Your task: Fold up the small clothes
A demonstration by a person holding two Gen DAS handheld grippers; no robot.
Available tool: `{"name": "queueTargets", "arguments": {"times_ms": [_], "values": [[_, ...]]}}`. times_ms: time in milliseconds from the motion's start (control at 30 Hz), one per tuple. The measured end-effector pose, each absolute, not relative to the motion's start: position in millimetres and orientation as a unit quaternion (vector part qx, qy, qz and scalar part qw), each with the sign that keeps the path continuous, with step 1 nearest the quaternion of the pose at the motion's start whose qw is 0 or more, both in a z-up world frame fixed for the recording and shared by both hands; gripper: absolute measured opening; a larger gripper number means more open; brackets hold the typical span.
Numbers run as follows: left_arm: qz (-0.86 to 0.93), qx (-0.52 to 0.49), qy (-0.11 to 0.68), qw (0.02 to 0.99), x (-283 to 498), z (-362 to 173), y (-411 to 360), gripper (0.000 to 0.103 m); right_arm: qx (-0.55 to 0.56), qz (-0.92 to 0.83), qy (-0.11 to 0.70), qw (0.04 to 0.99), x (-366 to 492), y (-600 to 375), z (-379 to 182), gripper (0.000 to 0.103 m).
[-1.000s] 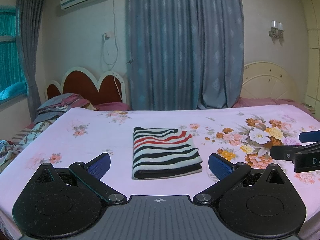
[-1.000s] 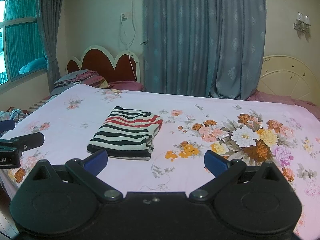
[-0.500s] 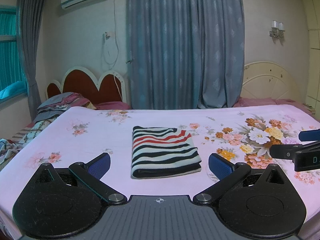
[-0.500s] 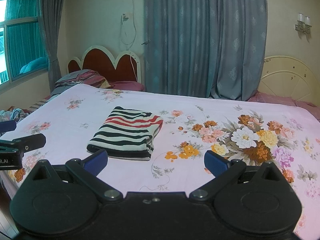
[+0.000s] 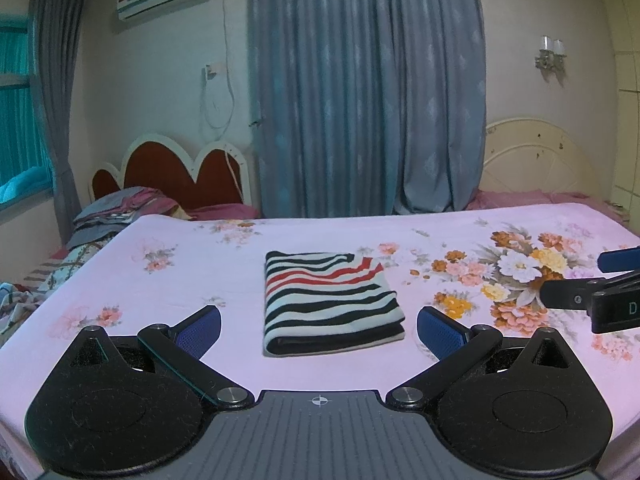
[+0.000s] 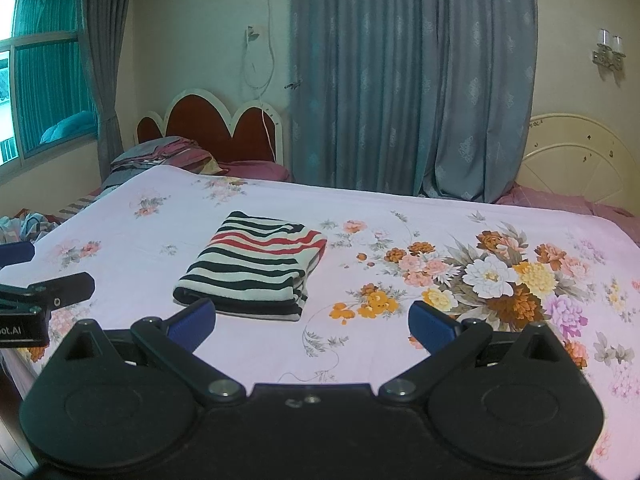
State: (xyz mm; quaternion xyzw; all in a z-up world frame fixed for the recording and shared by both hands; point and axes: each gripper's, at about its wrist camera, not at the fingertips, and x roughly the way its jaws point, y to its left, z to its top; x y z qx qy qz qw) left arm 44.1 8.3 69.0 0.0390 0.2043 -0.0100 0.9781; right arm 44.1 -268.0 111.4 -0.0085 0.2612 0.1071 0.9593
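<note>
A folded striped garment (image 5: 330, 300), black, white and red, lies flat on the pink floral bedsheet (image 5: 160, 280). My left gripper (image 5: 319, 330) hovers just short of its near edge, open, with nothing between the blue pads. In the right wrist view the same striped garment (image 6: 256, 264) lies left of centre. My right gripper (image 6: 311, 324) is open and empty, near the garment's right front corner. Each gripper shows at the edge of the other's view: the right gripper (image 5: 600, 288) at far right, the left gripper (image 6: 36, 284) at far left.
Grey-blue curtains (image 5: 364, 92) hang behind the bed. A red scalloped headboard (image 5: 176, 172) with piled bedding (image 5: 116, 216) stands at the back left, a cream headboard (image 5: 540, 160) at the back right. Crumpled clothes (image 6: 28, 220) lie off the bed's left side.
Both grippers have drifted slightly; the garment sits a little higher and further left in the left wrist view. Both stay open and the garment has not moved on the bed.
</note>
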Motion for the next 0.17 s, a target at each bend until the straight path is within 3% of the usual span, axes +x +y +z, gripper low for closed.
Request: {"name": "queueTargets", "arguments": {"times_ms": [167], "values": [[-0.012,0.033,0.201,0.979,43.8,70.4,9.1,0.103,-0.012,0.113,0.261,0.958,48.1,-271.6,111.2,0.102]]}}
